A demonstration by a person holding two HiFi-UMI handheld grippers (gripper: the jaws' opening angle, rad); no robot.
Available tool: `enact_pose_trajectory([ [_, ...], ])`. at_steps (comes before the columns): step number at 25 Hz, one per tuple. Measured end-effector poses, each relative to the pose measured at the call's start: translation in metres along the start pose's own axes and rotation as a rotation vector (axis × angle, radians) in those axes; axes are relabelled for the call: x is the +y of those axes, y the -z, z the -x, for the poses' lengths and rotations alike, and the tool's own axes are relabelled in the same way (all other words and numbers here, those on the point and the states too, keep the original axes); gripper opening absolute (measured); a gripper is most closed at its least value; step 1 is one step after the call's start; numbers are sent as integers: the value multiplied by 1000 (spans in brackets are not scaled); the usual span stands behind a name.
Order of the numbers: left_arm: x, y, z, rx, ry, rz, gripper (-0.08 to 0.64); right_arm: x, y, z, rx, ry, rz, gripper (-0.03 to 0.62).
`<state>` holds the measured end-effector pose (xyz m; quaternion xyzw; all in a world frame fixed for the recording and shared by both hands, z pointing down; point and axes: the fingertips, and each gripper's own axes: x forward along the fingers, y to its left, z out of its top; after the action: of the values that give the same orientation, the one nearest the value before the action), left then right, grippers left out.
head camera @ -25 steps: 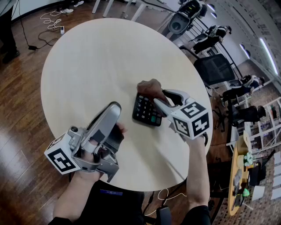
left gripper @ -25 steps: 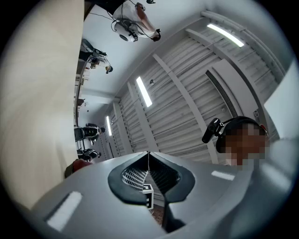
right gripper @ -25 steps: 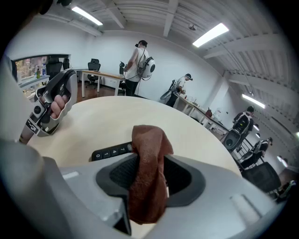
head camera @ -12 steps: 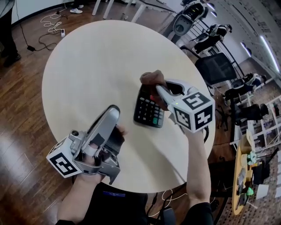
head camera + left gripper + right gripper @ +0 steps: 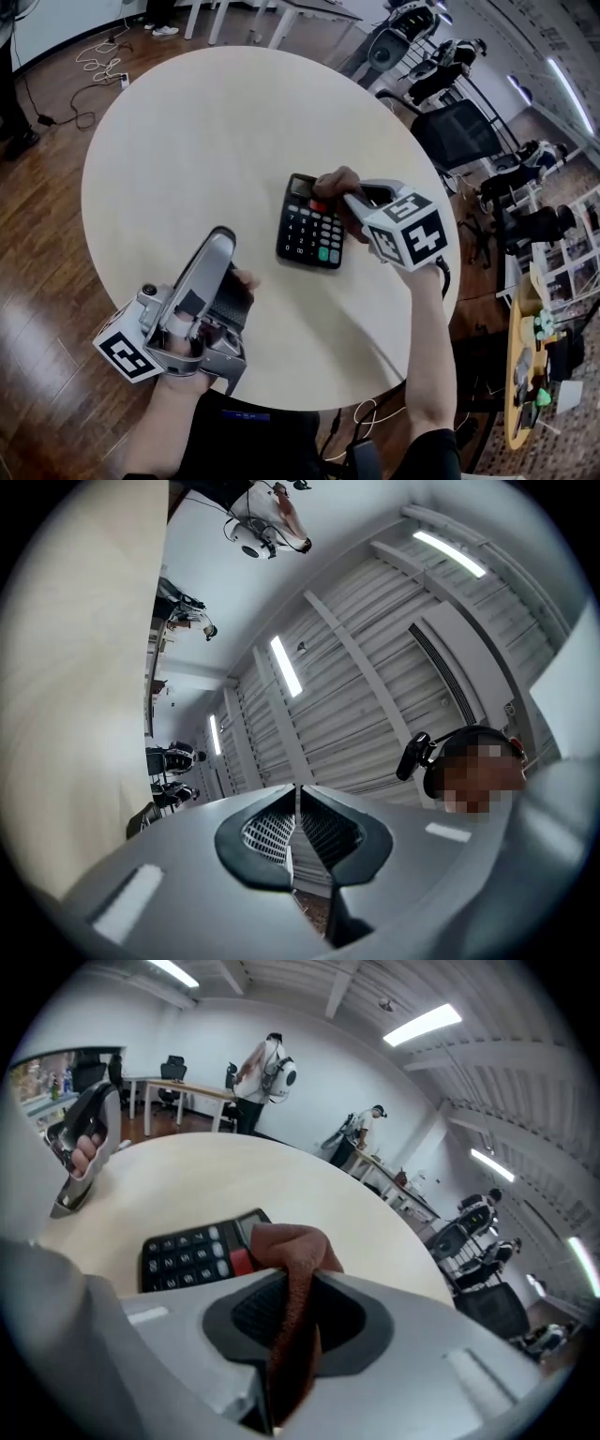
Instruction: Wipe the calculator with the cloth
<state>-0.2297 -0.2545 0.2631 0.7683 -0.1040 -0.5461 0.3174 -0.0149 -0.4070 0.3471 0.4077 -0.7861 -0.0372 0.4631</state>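
- A round pale table (image 5: 187, 141) is seen from above, with wood floor (image 5: 37, 281) around it.
- A black calculator (image 5: 312, 225) is laid flat on the table, right of centre, keys up; one red key and one green key are visible.
- A brown cloth (image 5: 339, 180) is bunched on the calculator's upper right corner, beside the display and the red key.
- The right gripper (image 5: 349, 202) is angled down at that corner, with its marker cube (image 5: 410, 232) towards the table's right edge.
- In the right gripper view the jaws of the right gripper (image 5: 292, 1283) are clamped on the cloth (image 5: 291, 1260); a fold is pinched between the pads and the rest is bulged out ahead, onto the end of the calculator (image 5: 187, 1246).
- The left gripper (image 5: 220, 239) is held over the table's near left part, apart from the calculator, and tipped upward.
- In the left gripper view the jaws of the left gripper (image 5: 298, 803) are pressed together with nothing between them; ceiling lights (image 5: 286, 665) are seen beyond.
- Office chairs (image 5: 459, 141) are seen past the table's far right edge, and cables (image 5: 94, 56) on the floor at upper left.
- A standing person (image 5: 262, 1068) is seen in the background of the right gripper view.
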Motion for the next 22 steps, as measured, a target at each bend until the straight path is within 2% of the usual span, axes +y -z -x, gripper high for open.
enact_pose_trajectory([
  [1,0,-1,0,-3,2,1,3,-9,8,5,14,34,-7,66],
  [3,1,-3,1,-11,-6,2,3,-14,4,14,-20,61,-5,66],
  [5,3,-3,4,-19,-15,2,3,5,-22,17,-109,17,37,66],
  [8,6,-1,7,-32,-22,0,4,52,-60,1,-193,-113,110,67],
  [11,7,5,3,-38,-30,3,5,72,-64,-19,-161,-171,166,67],
  [13,7,8,0,-37,-45,3,5,66,-55,-19,-140,-177,150,67],
  [15,9,6,-1,-31,-67,-2,8,53,-44,-14,-117,-157,112,67],
  [18,18,3,-1,-18,-109,0,6,23,-10,-8,-35,-85,50,67],
  [20,30,-1,0,-4,-155,28,8,-2,13,-2,22,-11,8,67],
  [22,47,-4,1,39,-226,76,4,-18,21,8,33,50,-15,67],
])
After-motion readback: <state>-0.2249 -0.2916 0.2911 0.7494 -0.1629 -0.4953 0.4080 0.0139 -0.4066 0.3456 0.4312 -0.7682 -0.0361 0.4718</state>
